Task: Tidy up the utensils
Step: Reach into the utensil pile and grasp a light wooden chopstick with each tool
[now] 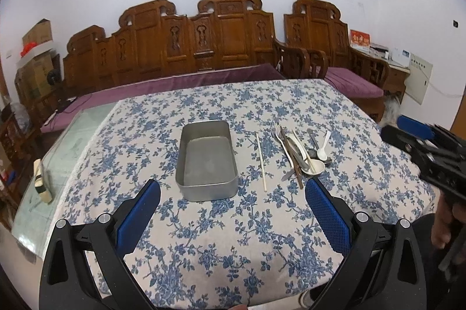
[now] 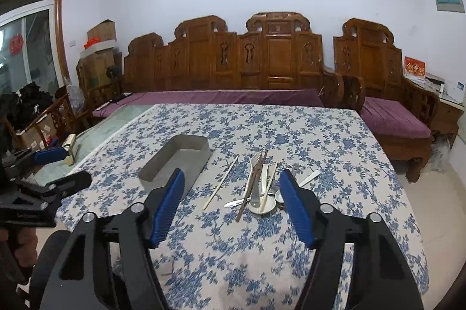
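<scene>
My right hand-held gripper [image 2: 231,184] hangs over the near part of the desk [image 2: 335,141], its blue pads apart with nothing between them, and it points at the heap of utensils [image 2: 262,187]. My left hand-held gripper [image 1: 233,193] is wide open and empty too, facing the metal tin [image 1: 207,161], which stands empty on the flowered cloth just to the left of the heap. Nothing has gone into the tin yet, so I judge the sorting is only at its start.

The heap is a tangle: a white soup spoon [image 2: 262,203] at the near end with a pale chopstick [image 2: 269,184] lying across its bowl, dark wooden chopsticks [image 2: 252,187] running over the lot, metal spoons beside them, and a small white plastic spoon [image 2: 308,177] off to the right. One pale chopstick [image 2: 220,183] lies by itself between the tin and the heap, touching nothing.

I would take that lone chopstick first, since no neighbour can be dragged along with it. It is thin and lies flat, so I should come down steeply, set the pads across its length near the middle, and close fully before lifting. It will probably tip if I grip near an end. From the heap I would then lift the topmost pieces one by one, as pulling a lower one could scatter the rest. My left can steady the tin if it slides on the cloth
</scene>
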The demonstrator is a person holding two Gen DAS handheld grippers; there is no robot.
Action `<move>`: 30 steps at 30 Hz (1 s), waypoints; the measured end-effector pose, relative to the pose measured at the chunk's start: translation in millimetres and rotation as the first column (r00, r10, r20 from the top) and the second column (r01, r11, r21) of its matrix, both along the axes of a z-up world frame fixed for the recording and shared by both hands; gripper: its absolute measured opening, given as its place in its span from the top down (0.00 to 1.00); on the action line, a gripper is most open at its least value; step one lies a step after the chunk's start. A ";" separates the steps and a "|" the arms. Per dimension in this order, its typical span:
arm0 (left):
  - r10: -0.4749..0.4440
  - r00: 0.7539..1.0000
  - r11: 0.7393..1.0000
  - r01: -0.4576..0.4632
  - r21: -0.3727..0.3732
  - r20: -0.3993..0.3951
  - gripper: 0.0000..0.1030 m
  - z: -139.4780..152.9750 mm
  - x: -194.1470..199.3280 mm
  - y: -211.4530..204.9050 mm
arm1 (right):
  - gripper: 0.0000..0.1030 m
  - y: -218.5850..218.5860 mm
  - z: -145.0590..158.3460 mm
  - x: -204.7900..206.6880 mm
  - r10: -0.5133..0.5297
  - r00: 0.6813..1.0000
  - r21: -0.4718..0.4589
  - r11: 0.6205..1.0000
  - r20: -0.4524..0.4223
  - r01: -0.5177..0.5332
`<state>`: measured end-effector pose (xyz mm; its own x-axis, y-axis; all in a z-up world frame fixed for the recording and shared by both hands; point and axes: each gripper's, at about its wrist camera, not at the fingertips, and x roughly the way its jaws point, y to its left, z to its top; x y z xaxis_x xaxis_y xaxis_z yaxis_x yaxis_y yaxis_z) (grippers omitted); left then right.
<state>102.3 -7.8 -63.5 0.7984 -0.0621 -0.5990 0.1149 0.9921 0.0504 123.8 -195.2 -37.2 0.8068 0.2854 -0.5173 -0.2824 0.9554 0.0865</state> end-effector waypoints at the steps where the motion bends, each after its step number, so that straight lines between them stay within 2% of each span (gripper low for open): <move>1: -0.003 1.000 1.000 0.003 0.001 -0.009 0.06 -3.1 6.3 -0.1 | 0.39 -0.4 -3.6 12.3 0.000 1.000 0.001 1.000 -0.011 0.000; 8: -0.006 0.998 1.000 0.006 0.003 -0.064 0.06 -24.3 45.8 -1.6 | 0.41 -8.5 -27.8 71.3 0.009 0.998 -0.014 1.000 -0.060 -0.010; 16: -0.045 0.989 0.999 0.045 -0.004 -0.138 0.06 -51.7 84.9 -14.0 | 0.52 -29.9 -75.5 139.3 0.022 0.989 -0.039 0.999 -0.147 -0.028; 21: -0.069 0.984 0.998 0.069 -0.003 -0.165 0.06 -64.8 105.4 -25.9 | 0.55 -49.9 -115.7 162.7 0.008 0.973 -0.033 0.999 -0.231 -0.016; 26: -0.090 0.977 0.996 0.089 -0.016 -0.191 0.06 -78.7 123.8 -37.7 | 0.56 -57.1 -140.0 178.1 0.003 0.955 -0.010 1.000 -0.297 -0.007; 30: -0.105 0.972 0.994 0.101 -0.028 -0.210 0.07 -90.6 136.1 -45.3 | 0.65 -39.7 -152.2 183.2 0.055 0.943 -0.001 0.998 -0.329 -0.059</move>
